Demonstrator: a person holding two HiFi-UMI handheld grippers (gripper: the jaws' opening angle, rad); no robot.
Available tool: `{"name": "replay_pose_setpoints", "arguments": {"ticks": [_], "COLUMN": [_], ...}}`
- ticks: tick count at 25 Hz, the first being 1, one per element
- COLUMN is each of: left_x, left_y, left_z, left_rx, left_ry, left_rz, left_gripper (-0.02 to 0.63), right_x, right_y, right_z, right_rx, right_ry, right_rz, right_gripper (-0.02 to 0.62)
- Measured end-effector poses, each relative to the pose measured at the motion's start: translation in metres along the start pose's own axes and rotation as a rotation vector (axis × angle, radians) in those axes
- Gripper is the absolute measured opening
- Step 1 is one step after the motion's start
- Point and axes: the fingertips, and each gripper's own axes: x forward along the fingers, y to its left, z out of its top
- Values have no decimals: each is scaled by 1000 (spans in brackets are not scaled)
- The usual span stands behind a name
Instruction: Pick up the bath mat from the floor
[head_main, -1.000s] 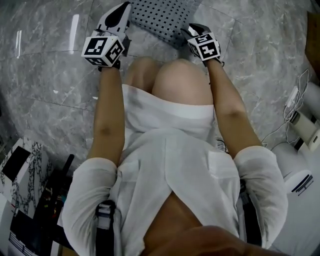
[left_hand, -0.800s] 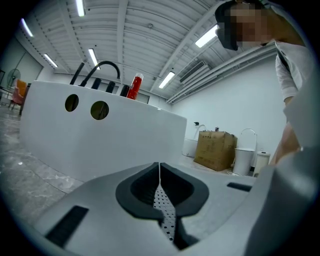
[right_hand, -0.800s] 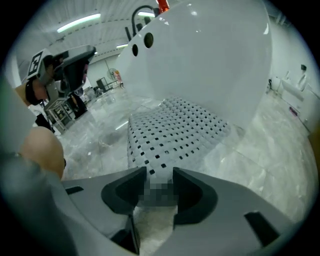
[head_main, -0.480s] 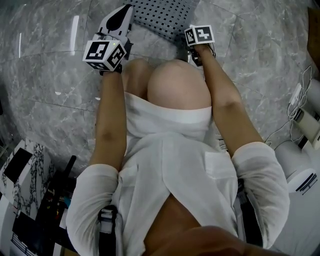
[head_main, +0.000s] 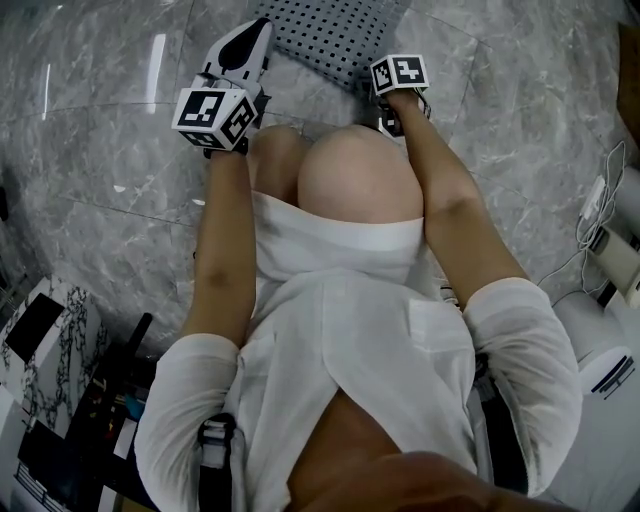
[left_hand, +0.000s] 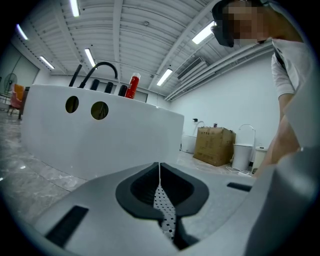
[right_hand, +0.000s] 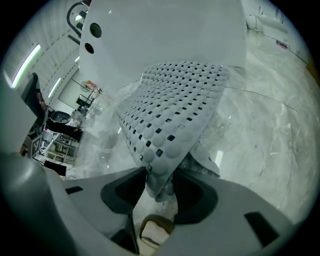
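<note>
Head view: knees hide near edge of bath mat (head_main: 330, 30); frame top cuts off far end. Mat lies on marble floor (head_main: 100, 150) beside white tub (left_hand: 100, 145), near corner raised. Right hand-held gripper (right_hand: 160, 186) jaws closing, pads on that corner. Left hand-held gripper (left_hand: 160, 175) clenched on mat edge, only perforated sliver showing. Cardboard box (left_hand: 214, 145) print unreadable.

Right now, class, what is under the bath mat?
Under the raised near corner of the bath mat, grey marble floor shows, and the mat's underside there carries round bumps. Farther off, the mat covers whatever lies beneath it, so that cannot be seen.
</note>
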Motion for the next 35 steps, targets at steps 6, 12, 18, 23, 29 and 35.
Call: {"name": "replay_pose_setpoints", "arguments": {"ticks": [6, 12, 18, 23, 29, 35], "left_x": [-1, 10, 21, 8, -13, -48], "left_y": [7, 16, 25, 32, 42, 23], "left_z": [-6, -10, 10, 73, 178, 297], "left_rx": [-1, -12, -46, -98, -103, -94], "left_ry": [10, 12, 80, 117, 121, 115], "left_rz": [17, 25, 45, 78, 110, 114], "left_gripper": [15, 15, 15, 15, 15, 15], "right_x": [-16, -43, -78, -137, -225, -345], "right_y": [15, 39, 86, 137, 211, 290], "right_z": [15, 44, 75, 113, 155, 185], "right_rx": [-31, -223, -368, -477, -429, -326], "right_ry": [-122, -182, -147, -142, -168, -277], "right_rz": [82, 118, 115, 85, 144, 213], "right_gripper": [97, 41, 37, 35, 34, 34]}}
